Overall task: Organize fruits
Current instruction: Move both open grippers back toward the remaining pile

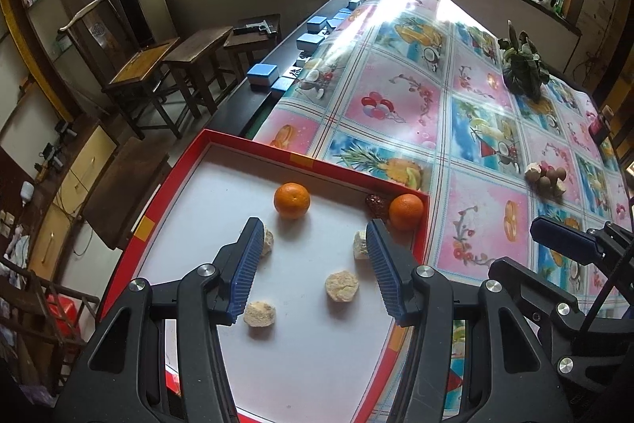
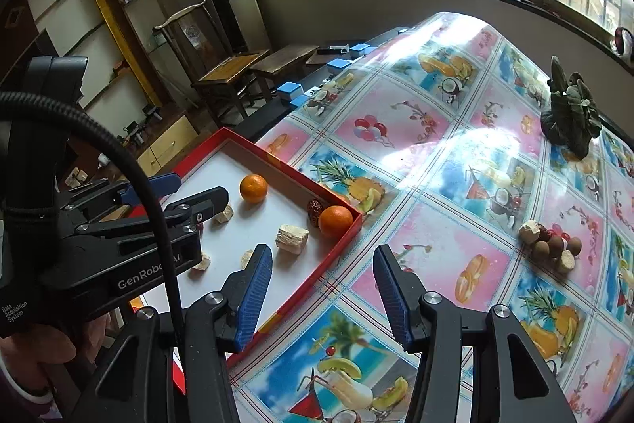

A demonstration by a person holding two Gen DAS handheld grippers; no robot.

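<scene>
A red-rimmed tray [image 1: 253, 145] with a white floor holds two oranges [image 1: 291, 200] [image 1: 405, 211], a dark red date [image 1: 376, 204] and several pale crumbly pieces [image 1: 341, 285]. The tray also shows in the right wrist view [image 2: 340, 244]. My left gripper [image 1: 315, 266] is open and empty, hovering over the tray. My right gripper [image 2: 323, 296] is open and empty above the tablecloth beside the tray's right edge. A small pile of brown round fruits and pale pieces [image 2: 552, 244] lies on the cloth to the right, and shows in the left wrist view too [image 1: 549, 177].
The table has a glossy fruit-patterned cloth [image 2: 436, 153]. A dark green plant ornament [image 2: 570, 117] stands at the far right. Blue boxes [image 1: 261, 74] line the table's left edge. Wooden stools [image 1: 194, 62] stand beyond it.
</scene>
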